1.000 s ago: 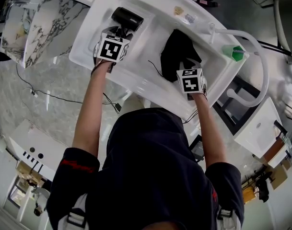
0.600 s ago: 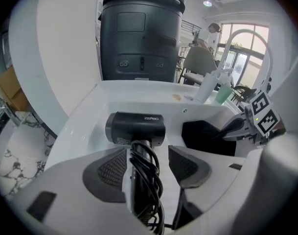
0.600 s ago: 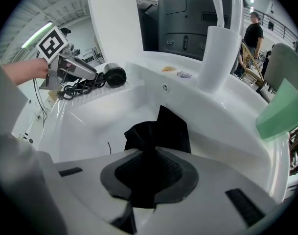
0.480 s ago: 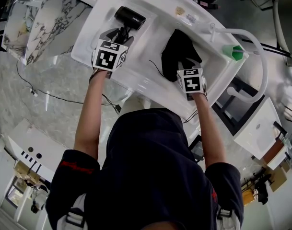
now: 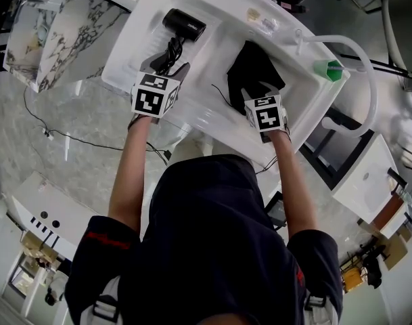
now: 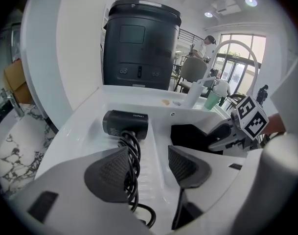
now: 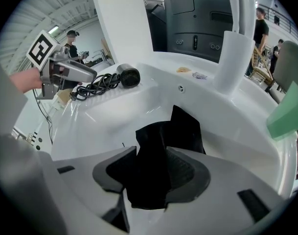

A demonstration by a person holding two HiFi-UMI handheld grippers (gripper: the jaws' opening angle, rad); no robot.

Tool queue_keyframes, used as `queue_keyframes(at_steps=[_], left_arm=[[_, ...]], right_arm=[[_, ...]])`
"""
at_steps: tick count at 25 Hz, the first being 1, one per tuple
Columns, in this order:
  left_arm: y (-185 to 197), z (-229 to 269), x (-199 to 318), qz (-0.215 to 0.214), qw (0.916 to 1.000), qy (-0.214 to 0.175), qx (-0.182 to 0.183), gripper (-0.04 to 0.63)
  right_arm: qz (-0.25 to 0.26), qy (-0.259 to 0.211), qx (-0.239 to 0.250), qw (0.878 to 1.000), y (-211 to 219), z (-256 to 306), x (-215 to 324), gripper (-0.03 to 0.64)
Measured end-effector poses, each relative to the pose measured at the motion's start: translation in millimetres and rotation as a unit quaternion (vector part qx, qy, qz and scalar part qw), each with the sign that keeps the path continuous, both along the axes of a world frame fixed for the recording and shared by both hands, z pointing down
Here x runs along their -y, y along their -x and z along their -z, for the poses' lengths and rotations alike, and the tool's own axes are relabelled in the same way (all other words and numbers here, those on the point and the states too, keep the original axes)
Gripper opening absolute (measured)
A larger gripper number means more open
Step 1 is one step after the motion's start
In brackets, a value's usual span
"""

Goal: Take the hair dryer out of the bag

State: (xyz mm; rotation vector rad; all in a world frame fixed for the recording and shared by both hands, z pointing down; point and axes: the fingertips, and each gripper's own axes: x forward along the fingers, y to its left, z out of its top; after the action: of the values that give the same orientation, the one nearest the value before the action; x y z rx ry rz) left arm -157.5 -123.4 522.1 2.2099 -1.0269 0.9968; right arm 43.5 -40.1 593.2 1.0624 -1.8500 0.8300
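Observation:
The black hair dryer (image 5: 184, 24) lies on the white ledge left of the basin, its coiled cord (image 5: 170, 47) trailing toward me. My left gripper (image 5: 166, 63) hovers open just short of it; in the left gripper view the dryer (image 6: 125, 123) sits beyond the jaws and the cord (image 6: 131, 153) runs past the left pad. The black bag (image 5: 253, 70) lies crumpled in the basin. My right gripper (image 5: 256, 88) has just been opening its jaws. In the right gripper view (image 7: 151, 173) bag fabric (image 7: 168, 141) still stands between the spread pads.
A white basin unit (image 5: 212, 124) holds everything. A green cup (image 5: 327, 70) and a curved white spout (image 5: 354, 49) stand at the right rim. Small bits (image 5: 260, 20) lie on the back ledge. A marble counter (image 5: 50, 32) is at left; a black machine (image 6: 139, 43) stands behind.
My left gripper has drawn back and up from the dryer toward me, uncovering the coiled cord. The dryer stays on the ledge. My right gripper has shifted slightly left over the bag.

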Motion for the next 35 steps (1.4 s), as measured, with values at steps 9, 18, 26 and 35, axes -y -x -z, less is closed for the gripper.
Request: queue_keyframes(at_steps=[9, 18, 26, 35], left_arm=[[-3, 11, -25, -0.016, 0.9997, -0.013, -0.01, 0.258], [-6, 19, -66, -0.046, 0.9985, -0.012, -0.025, 0.258], [0, 53, -82, -0.055, 0.9964, -0.033, -0.054, 0.258], [-25, 106, -90, -0.065, 0.9876, -0.081, -0.117, 0.215]], right_arm=[[-0.032, -0.021, 0.016, 0.999, 0, 26, -2, 0.218], [-0.062, -0.042, 0.025, 0.997, 6, 50, -6, 0.219], [-0.105, -0.078, 0.052, 0.99, 12, 93, -8, 0.218], [-0.127, -0.158, 0.068, 0.977, 27, 162, -3, 0.06]])
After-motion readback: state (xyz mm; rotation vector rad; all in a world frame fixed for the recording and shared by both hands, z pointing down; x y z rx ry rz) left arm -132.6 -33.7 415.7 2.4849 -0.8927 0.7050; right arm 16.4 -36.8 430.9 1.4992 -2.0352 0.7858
